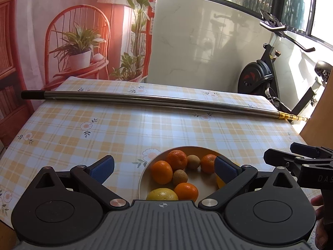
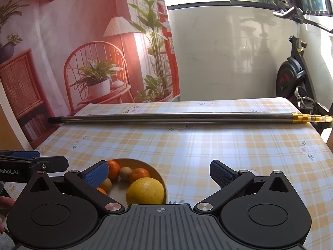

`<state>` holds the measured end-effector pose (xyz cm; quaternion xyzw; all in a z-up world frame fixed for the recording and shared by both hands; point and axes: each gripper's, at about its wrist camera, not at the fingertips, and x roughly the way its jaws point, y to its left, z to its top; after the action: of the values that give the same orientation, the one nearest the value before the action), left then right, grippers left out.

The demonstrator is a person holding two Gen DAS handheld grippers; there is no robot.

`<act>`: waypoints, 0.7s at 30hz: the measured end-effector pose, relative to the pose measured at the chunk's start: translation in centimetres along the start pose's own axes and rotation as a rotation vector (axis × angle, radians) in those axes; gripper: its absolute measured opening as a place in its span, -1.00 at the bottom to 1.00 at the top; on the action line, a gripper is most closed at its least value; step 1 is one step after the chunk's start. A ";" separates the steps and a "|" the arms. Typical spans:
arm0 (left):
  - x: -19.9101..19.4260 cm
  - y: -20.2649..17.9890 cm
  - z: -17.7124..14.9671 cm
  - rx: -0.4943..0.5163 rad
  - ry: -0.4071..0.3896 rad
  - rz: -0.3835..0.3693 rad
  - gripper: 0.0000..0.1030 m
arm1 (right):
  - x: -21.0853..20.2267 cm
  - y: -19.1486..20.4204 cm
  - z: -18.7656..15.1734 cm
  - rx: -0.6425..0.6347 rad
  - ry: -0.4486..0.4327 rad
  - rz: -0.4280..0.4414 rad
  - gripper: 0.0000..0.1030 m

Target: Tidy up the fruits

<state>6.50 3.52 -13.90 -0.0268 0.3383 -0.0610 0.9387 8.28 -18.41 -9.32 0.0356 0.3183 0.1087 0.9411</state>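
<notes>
You are holding the left gripper (image 1: pixel 164 169) and the right gripper (image 2: pixel 159 173) spread wide, nothing between the pads. Just beyond them, the bowl (image 1: pixel 143 180) is sitting on the checked tablecloth (image 1: pixel 83 129), holding oranges (image 1: pixel 162 171), yellow citrus (image 2: pixel 145 191) and small brown fruits (image 1: pixel 179 177). Farther back, a metal pole (image 1: pixel 145 100) is lying across the table.

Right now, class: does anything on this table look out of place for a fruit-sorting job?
Yes: a long metal pole lies across the far side of the table, its ends overhanging both edges. It has nothing to do with fruit. The fruit itself sits tidily in the bowl; nothing has spilled.
</notes>
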 end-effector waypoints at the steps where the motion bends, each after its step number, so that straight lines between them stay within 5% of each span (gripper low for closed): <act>1: 0.0 0.1 0.1 -0.002 0.000 0.005 1.00 | -0.1 0.0 0.0 0.003 -0.001 0.000 0.99; 7: -1.3 0.7 2.1 0.012 -0.022 0.043 1.00 | -1.5 -0.4 1.4 0.016 -0.033 -0.033 0.99; 21: -10.5 -2.1 9.9 0.073 -0.287 0.091 1.00 | -8.2 -0.1 11.3 0.018 -0.216 -0.093 0.99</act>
<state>4.53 2.88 0.55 0.0144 0.1989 -0.0263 0.9796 8.83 -20.33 4.49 0.0407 0.2171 0.0578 0.9736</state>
